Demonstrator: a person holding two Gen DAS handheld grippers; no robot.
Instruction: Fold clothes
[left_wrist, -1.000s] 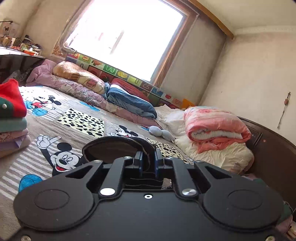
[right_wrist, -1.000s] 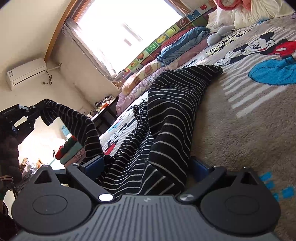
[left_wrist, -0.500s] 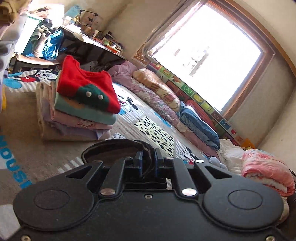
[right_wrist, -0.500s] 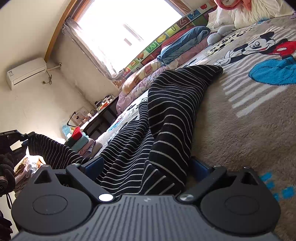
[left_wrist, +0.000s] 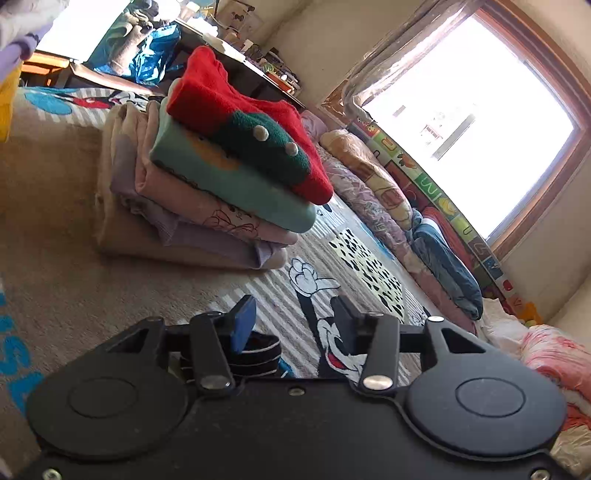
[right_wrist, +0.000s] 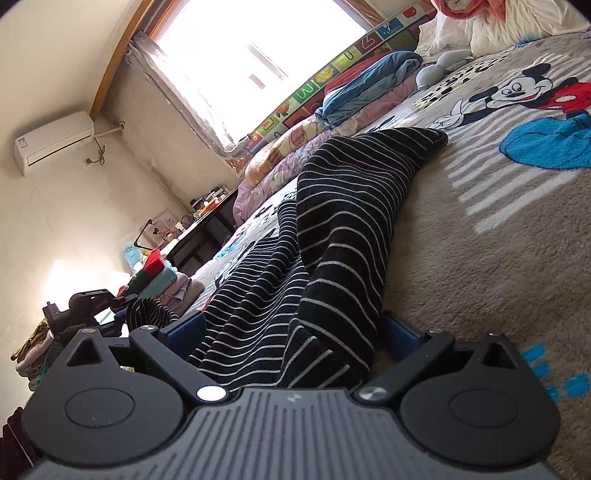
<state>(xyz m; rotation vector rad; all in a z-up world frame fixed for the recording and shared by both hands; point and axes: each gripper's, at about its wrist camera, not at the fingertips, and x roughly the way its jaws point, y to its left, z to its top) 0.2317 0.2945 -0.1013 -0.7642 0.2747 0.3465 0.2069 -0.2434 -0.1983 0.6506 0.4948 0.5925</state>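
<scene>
The left gripper (left_wrist: 291, 319) has just been opening: its blue-padded fingers (left_wrist: 242, 323) now stand apart, and the cuff of the striped sweater (left_wrist: 255, 354) lies low between them, close to the left pad but not pinched. The right gripper (right_wrist: 295, 334) has its fingers set wide around a thick bunch of the same striped sweater (right_wrist: 332, 240); the cloth fills the gap and the pads look to be pressing on it, so I read it as held.

From that grip the sweater runs away across the blanket (right_wrist: 480, 240), one part reaching toward the cartoon mouse print, another trailing left to where the left gripper (right_wrist: 94, 306) hovers beside the cuff. Further off, seen from the left wrist, a stack of folded clothes (left_wrist: 221, 177) sits on the blanket with a red top uppermost. Beyond it lie rolled quilts (left_wrist: 369, 177) under the window (left_wrist: 472, 103).

The fold appears partway done, with the sleeve being laid down. The risks as I judge them: the released cuff may land rumpled or catch on the left pad as that hand pulls away, dragging the sleeve out of line. The right grip is bulky, so a tug there could pull the body crooked. The plush blanket may also snag the knit and hold creases.
</scene>
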